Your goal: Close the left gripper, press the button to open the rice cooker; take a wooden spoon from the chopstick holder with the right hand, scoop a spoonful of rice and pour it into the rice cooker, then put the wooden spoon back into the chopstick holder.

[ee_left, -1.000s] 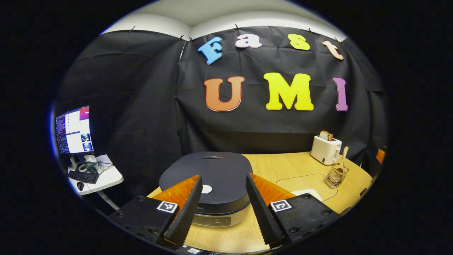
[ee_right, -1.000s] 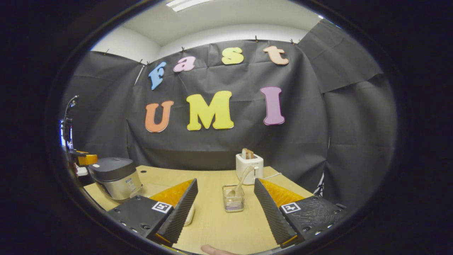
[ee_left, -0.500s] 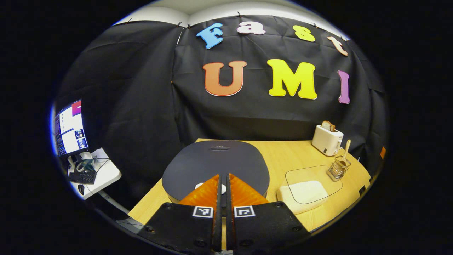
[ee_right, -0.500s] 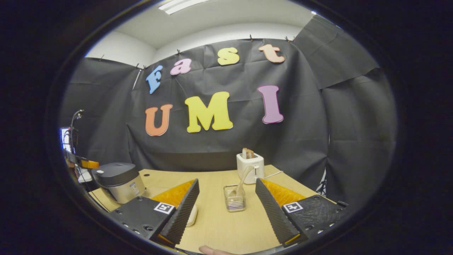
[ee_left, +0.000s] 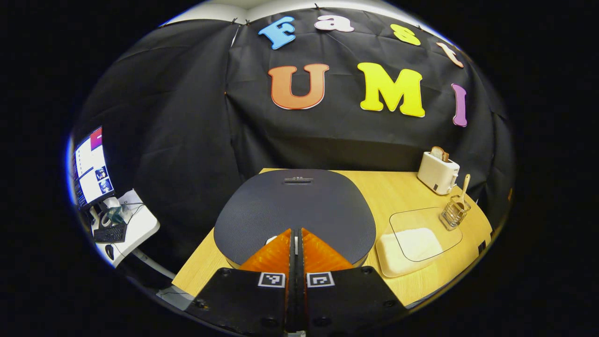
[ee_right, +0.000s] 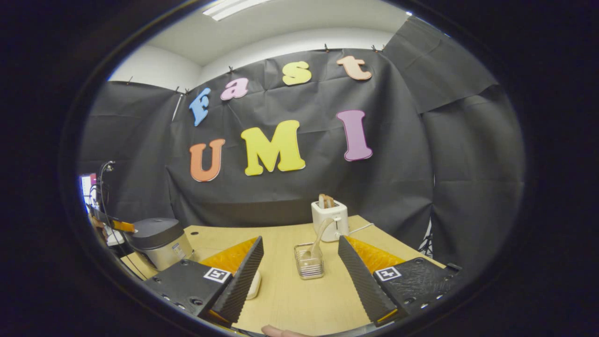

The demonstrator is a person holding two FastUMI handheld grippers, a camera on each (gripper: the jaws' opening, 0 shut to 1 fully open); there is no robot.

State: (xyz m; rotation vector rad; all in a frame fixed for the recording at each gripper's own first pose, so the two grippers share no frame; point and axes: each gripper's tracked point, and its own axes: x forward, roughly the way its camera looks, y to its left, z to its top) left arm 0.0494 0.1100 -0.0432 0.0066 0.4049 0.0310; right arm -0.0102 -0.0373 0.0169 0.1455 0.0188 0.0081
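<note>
The rice cooker (ee_left: pixel 295 210) has a dark flat lid, which is down, and a pale button (ee_left: pixel 272 240) at its front edge. My left gripper (ee_left: pixel 295 232) is shut with nothing held, its tips just over that button. In the right gripper view the cooker (ee_right: pixel 157 239) stands at the far left. The wooden spoon (ee_right: pixel 319 237) stands in the wire chopstick holder (ee_right: pixel 309 262), straight ahead of my open right gripper (ee_right: pixel 299 269). A box of rice with a clear lid (ee_left: pixel 409 244) lies right of the cooker.
A white toaster (ee_right: pixel 329 220) with bread stands behind the holder near the back wall. A side table with a monitor (ee_left: pixel 91 166) and keyboard sits off the left of the wooden table (ee_right: pixel 290 295). A fingertip (ee_right: pixel 273 331) shows at the bottom edge.
My left gripper went from open to shut and moved forward and down over the cooker's front button. The right gripper has barely shifted.
</note>
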